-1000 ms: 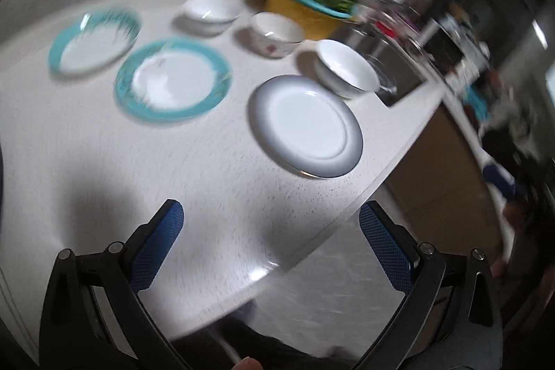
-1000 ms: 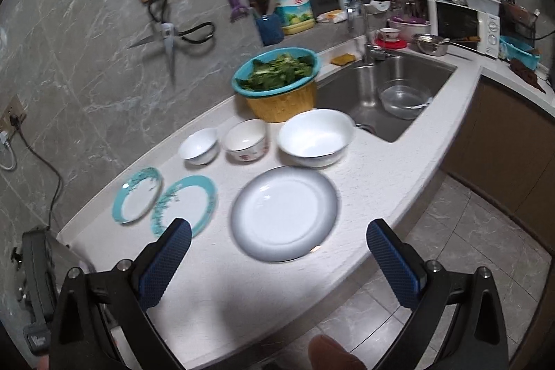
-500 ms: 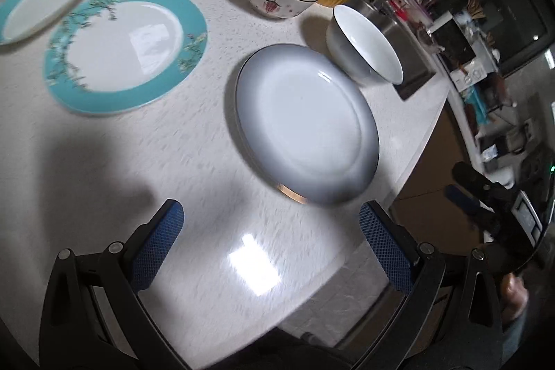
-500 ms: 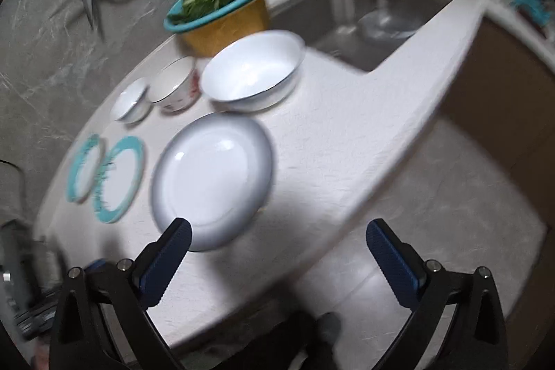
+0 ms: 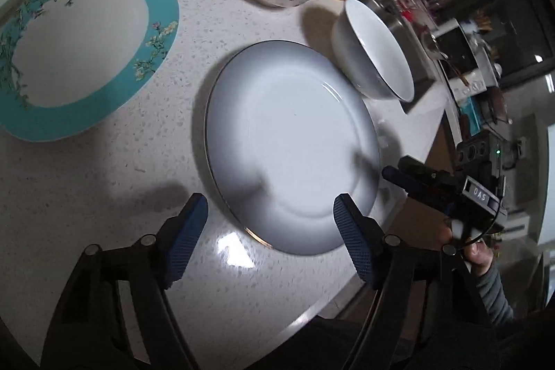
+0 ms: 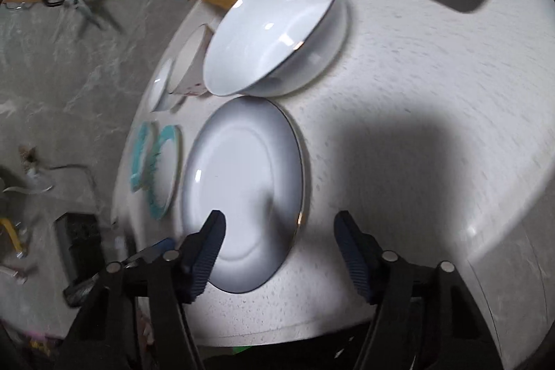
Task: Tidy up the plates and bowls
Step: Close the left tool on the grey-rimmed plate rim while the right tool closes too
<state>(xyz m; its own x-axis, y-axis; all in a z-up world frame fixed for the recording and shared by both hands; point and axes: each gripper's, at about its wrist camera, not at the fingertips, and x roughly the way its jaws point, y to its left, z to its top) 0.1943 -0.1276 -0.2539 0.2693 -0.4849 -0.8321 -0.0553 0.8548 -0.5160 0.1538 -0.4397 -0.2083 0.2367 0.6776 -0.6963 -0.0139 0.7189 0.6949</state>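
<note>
Nothing stacked yet; I've both grippers, left & right, fingers closing, straddling grey plate's rim w/o contact; bowls, teal plates untouched on desk.

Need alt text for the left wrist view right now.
The left gripper, jaws closing on nothing, hovers at the near rim of a grey plate on a white counter. A teal-rimmed plate lies left, bowls behind.
</note>
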